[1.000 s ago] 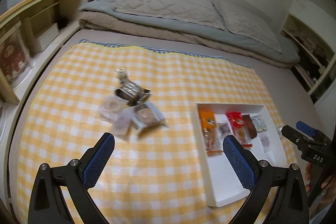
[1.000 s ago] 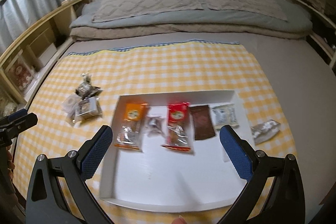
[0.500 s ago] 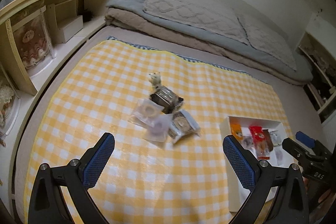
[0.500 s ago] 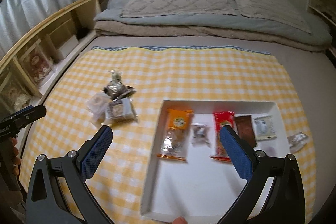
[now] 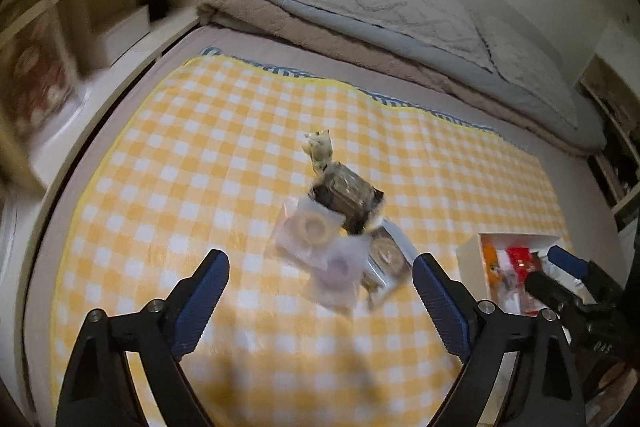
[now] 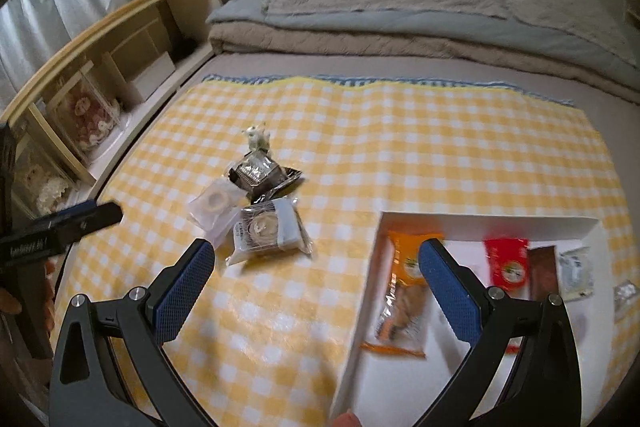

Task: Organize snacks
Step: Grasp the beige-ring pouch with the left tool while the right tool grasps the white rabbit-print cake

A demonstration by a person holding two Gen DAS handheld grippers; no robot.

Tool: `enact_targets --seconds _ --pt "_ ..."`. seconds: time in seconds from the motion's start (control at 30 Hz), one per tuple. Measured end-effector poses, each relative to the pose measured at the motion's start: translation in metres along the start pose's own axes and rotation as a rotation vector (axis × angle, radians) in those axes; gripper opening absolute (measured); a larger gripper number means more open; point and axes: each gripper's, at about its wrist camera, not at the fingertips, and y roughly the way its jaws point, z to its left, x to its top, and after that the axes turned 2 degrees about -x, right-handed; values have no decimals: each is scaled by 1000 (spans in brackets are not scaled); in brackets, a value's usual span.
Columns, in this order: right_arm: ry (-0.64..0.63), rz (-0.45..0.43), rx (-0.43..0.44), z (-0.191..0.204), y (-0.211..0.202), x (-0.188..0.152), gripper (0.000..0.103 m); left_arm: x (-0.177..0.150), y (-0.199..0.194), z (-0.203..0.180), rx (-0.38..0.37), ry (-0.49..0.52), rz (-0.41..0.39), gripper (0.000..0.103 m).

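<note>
My left gripper (image 5: 320, 277) has swung left toward the snack pile (image 5: 344, 227); its jaws have just narrowed but remain apart, gripping nothing. The pile's long axis runs far-left to near-right on the checked cloth (image 5: 180, 167). My right gripper (image 6: 316, 267) gapes empty; white tray (image 6: 480, 221) sits right.

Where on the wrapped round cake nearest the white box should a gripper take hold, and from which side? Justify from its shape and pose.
The wrapped round cake lies flat on the checked cloth, clear of the white box. Probably best: come from above and pinch across its two long edges. Its free near end avoids the clear packet at its far corner.
</note>
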Motion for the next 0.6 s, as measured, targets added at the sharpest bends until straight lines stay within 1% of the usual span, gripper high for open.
enact_targets --seconds 0.13,0.17,0.27,0.37,0.5,0.6 --pt "-38 34 17 5 27 5 103 20 38 -4 30 126 53 77" --pt "-56 39 12 7 34 6 103 21 48 -6 29 145 70 75" --pt "-97 75 8 12 58 7 103 25 81 -8 18 210 132 75" --pt "-126 94 18 15 76 8 103 26 112 -10 30 276 172 72" --pt "-171 114 33 22 98 8 103 23 142 -4 35 306 203 70" --pt "-190 122 51 28 112 9 103 24 155 -2 -8 309 208 70"
